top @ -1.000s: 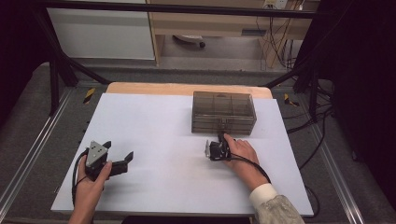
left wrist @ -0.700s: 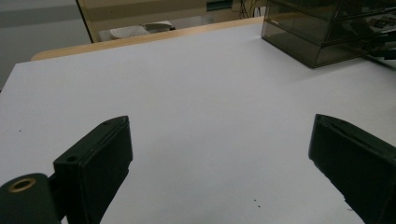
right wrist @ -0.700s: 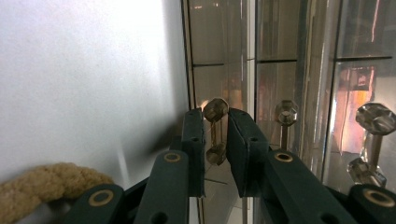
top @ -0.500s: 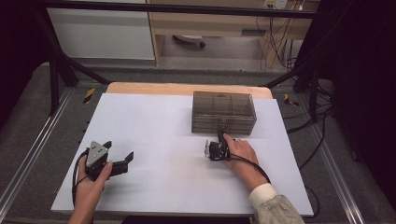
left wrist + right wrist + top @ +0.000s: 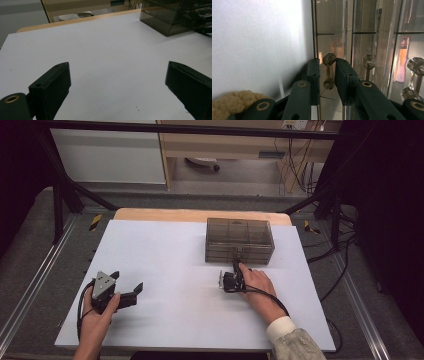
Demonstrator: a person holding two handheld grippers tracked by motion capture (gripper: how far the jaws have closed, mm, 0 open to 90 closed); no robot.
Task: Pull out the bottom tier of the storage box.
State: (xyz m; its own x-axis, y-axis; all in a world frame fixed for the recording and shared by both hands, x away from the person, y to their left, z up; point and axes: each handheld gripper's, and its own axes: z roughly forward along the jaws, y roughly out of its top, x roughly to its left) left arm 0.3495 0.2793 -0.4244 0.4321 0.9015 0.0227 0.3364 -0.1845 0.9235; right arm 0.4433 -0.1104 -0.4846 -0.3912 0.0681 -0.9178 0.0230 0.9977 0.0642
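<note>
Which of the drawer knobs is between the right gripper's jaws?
The faceted clear knob nearest the white tabletop; the right gripper brackets it, while the others stand outside.

Seemingly no visible shift of either gripper or drawer box [image 5: 239,240]

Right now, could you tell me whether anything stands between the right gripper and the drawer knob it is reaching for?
Nothing visible does. The right gripper already has its jaws on either side of the drawer knob on the front of the smoky clear drawer box, closed or nearly closed around its stem. The left gripper sits open, far off.
</note>
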